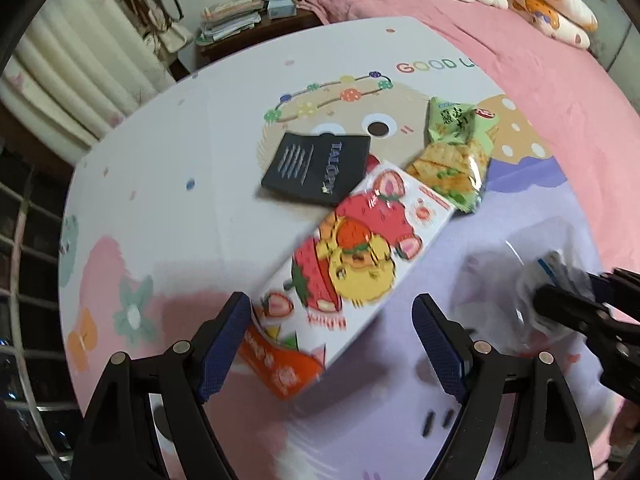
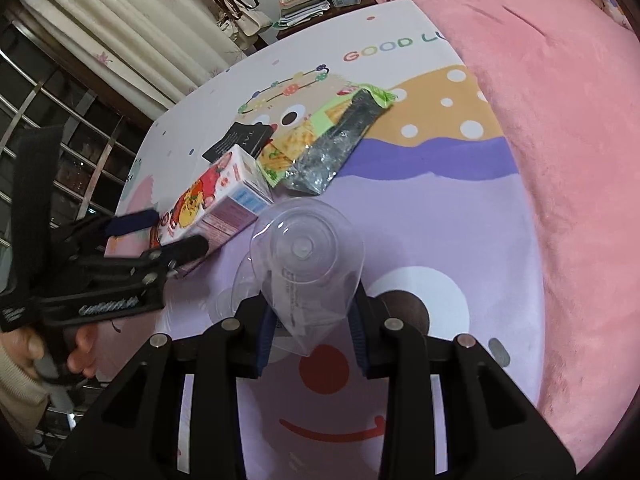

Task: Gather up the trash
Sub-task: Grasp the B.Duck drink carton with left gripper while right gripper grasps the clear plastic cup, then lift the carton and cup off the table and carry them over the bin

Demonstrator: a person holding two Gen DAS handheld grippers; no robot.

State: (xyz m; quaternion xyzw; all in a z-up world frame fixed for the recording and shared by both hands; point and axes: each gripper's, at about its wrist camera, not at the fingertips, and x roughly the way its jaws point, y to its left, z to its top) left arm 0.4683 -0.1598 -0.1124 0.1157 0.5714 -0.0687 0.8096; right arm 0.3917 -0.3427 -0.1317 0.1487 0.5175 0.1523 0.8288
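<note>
Nearest us, the right tongs (image 2: 310, 330) are clamped on a clear, crumpled plastic bottle (image 2: 308, 264), its ribbed blue pads (image 2: 264, 340) pressing the thin walls just above the printed mat.

The left tongs (image 1: 332, 344) stand wide apart, straddling the near end of a glossy cardboard box (image 1: 352, 256) with a strawberry cartoon print (no pad touching it that we can tell). The box lies flat on the tabletop (image 1: 168, 184), a smooth sheet with pastel cartoon shapes.

Farther on, touching the box, lies a crinkly green foil snack bag (image 1: 456, 160) and a flat, matte black card packet (image 1: 316, 166).

Beyond, a fuzzy pink blanket (image 2: 560, 160) covers the bed.
</note>
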